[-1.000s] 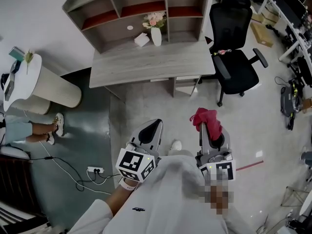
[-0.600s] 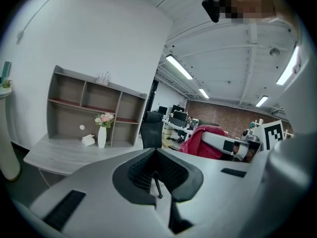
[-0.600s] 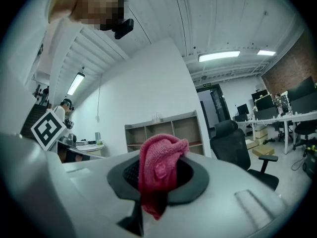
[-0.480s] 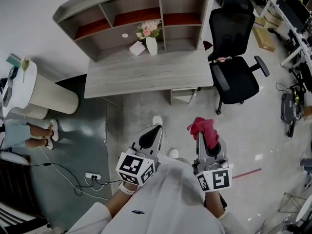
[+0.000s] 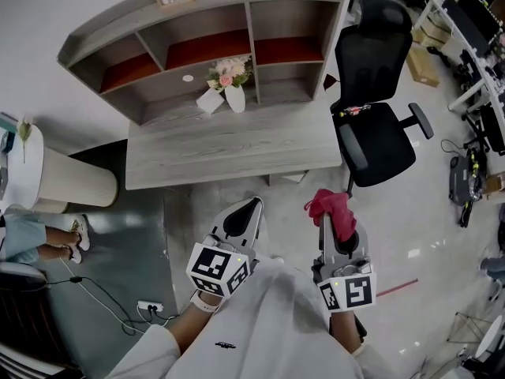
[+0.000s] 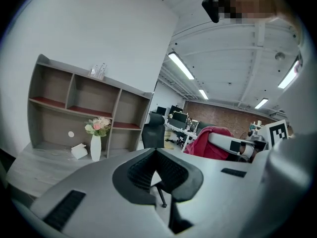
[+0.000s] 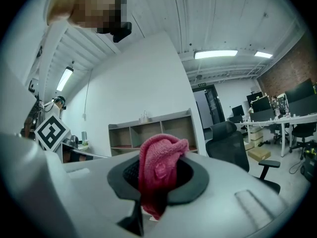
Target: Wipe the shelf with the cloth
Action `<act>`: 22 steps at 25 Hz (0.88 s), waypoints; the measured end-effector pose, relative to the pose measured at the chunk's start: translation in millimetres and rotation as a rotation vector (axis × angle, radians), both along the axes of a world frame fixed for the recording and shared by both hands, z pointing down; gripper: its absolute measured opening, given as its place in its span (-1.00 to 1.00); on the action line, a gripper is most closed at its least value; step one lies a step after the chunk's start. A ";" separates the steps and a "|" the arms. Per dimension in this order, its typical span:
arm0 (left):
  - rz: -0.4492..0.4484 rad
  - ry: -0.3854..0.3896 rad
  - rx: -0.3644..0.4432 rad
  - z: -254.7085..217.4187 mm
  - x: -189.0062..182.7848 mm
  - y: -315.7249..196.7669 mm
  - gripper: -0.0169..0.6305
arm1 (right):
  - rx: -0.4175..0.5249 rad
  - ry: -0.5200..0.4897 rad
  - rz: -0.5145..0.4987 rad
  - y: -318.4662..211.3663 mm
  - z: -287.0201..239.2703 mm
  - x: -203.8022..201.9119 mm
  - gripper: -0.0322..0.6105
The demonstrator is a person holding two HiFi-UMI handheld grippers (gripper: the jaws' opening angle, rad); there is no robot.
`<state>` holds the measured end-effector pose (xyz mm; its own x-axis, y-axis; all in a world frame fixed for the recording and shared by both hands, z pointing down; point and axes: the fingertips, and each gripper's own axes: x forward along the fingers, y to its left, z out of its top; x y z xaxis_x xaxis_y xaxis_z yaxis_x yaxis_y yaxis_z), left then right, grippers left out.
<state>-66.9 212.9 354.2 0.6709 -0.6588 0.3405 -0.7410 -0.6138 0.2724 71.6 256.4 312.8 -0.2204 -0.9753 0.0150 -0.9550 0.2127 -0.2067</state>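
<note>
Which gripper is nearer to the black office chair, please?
Right. The right gripper, shut on the red cloth, has the black office chair just ahead; the left gripper sits further left, before the grey wooden desk.

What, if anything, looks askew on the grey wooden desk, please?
Nothing much: the white vase of pink flowers stands upright on the grey wooden desk; only the small white box beside it sits skewed to the desk's edge.

We wear a white long-sleeved top [image 5: 268,326] with a small dark chest mark. Our left gripper [image 5: 249,207] and right gripper [image 5: 328,219] are pale grey shells with black ribbed pads [image 6: 174,170]. Each carries a white cube [image 5: 218,268] with black square markers.
</note>
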 end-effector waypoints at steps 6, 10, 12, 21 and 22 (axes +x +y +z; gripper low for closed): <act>0.052 0.027 0.006 -12.6 11.0 -75.0 -0.95 | 0.011 0.026 0.047 -76.9 -12.3 7.6 -0.70; 0.082 0.031 0.021 -21.2 12.6 -128.0 -0.95 | 0.016 0.032 0.078 -127.1 -20.1 8.7 -0.70; 0.096 0.030 0.030 -23.3 12.2 -153.2 -0.95 | 0.017 0.029 0.087 -151.4 -21.0 6.9 -0.70; 0.106 0.051 0.039 -26.7 7.2 -234.9 -0.95 | 0.031 0.014 0.028 -240.7 -21.2 -13.3 -0.70; 0.106 0.044 0.036 -24.2 7.6 -243.1 -0.95 | 0.038 0.006 0.005 -249.0 -22.0 -16.0 -0.70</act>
<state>-59.3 -30.3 330.0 0.7512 -0.5945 0.2869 -0.6592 -0.6980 0.2797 55.6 7.4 290.8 -0.2159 -0.9762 -0.0206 -0.9572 0.2158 -0.1930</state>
